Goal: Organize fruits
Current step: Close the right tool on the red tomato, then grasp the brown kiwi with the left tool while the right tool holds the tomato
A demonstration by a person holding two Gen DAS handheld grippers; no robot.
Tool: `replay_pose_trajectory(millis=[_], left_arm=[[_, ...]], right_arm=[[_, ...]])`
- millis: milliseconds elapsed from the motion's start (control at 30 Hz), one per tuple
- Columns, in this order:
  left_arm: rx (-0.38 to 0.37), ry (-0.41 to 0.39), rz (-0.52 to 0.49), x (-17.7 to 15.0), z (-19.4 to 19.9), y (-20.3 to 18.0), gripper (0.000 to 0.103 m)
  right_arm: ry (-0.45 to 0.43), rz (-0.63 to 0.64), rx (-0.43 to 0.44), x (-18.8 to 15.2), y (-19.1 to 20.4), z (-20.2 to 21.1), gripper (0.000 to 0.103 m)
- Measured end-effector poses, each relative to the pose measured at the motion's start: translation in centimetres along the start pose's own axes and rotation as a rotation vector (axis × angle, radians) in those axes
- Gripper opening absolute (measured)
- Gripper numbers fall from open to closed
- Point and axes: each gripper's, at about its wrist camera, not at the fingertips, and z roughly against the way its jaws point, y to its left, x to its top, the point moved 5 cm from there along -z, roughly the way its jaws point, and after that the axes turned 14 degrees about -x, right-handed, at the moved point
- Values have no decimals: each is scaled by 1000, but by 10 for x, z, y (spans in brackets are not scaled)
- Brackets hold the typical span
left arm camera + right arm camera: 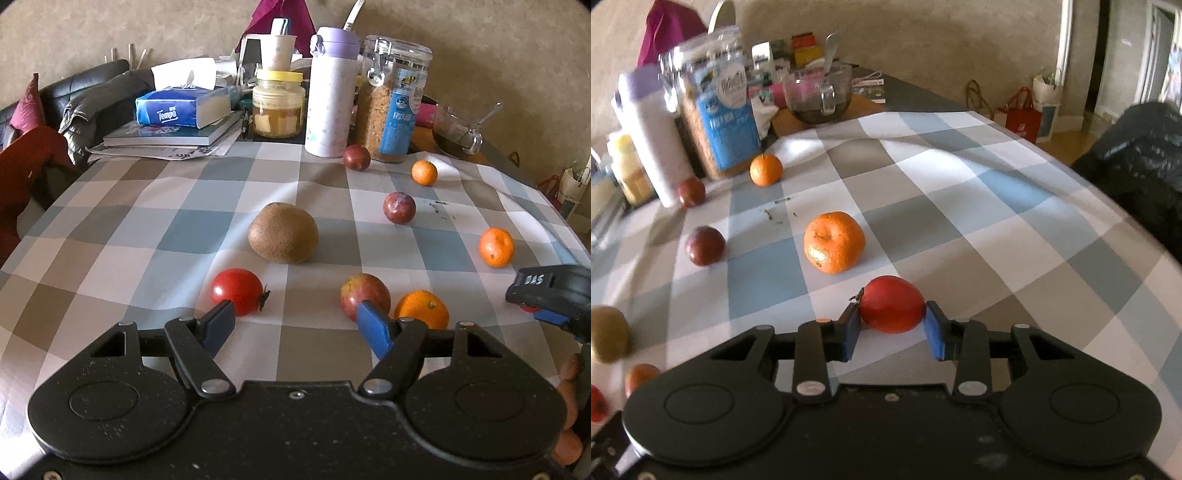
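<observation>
**Fruit sorting barely under way on the checked tablecloth**

The right gripper (891, 326) is clasping a red tomato (892, 304) between its blue pads, toward the near edge of the tablecloth (960, 206). The left gripper (295, 325) is hanging released over bare cloth, a second tomato (237, 291) just beyond its left finger. Judging by the scatter, little is grouped: a kiwi (283, 232) is lying mid-cloth, plums and mandarins are sitting apart toward the far edge, and no fruit bowl is showing. Along that edge, a clip-top jar (393, 103) is holding brown granules and a small jar (279, 105) pale chunks in liquid.
</observation>
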Motion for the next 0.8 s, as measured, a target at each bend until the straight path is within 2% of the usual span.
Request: replay_pose_trajectory(millis=[100, 333, 400, 567, 667, 800], left_arm=[[2, -6, 7, 2, 2, 3, 74], [28, -5, 30, 5, 1, 12, 74], [20, 19, 47, 4, -3, 14, 74], [60, 48, 39, 10, -8, 17, 74], [42, 55, 34, 23, -8, 15, 74], [56, 61, -33, 41, -13, 6, 74]], right_arm=[[20, -70, 38, 1, -6, 1, 39], [64, -108, 105, 5, -3, -1, 39], [59, -107, 102, 4, -3, 0, 39], [22, -58, 51, 0, 4, 3, 38], [15, -37, 43, -1, 6, 5, 38], [13, -32, 41, -1, 7, 5, 39]])
